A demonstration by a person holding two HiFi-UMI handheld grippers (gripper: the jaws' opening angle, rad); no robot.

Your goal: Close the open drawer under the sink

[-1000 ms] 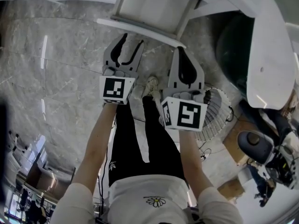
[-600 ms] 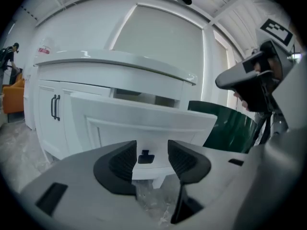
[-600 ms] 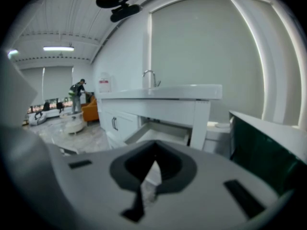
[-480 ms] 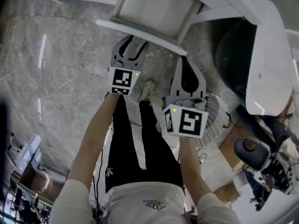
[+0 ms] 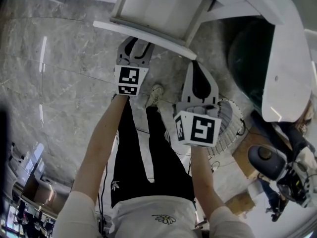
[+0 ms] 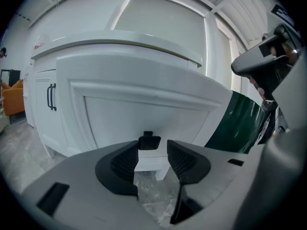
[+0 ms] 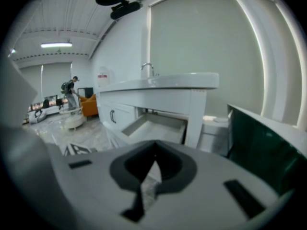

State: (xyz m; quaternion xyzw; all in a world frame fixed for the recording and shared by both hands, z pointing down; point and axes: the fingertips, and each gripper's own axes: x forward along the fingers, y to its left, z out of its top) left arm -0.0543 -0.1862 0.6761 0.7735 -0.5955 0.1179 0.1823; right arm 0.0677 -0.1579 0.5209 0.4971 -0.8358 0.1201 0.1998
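Here's the drawer (image 5: 148,11), pulled well out from the white cabinet under the sink (image 7: 165,83), its front panel facing the person across the marble floor (image 5: 64,63). The left gripper (image 5: 134,45) is right at that front panel, pointing slightly down at it. Its jaws are apart and have just been closing a touch, and in the left gripper view the black handle (image 6: 149,142) shows in the gap at the tips, with neither pad pressing on it. The right gripper (image 5: 196,66) hangs back near the drawer's right corner, clear of the front, its jaws clenched tip to tip on nothing. From the right gripper view the drawer's pale, bare inside lies open below the countertop.
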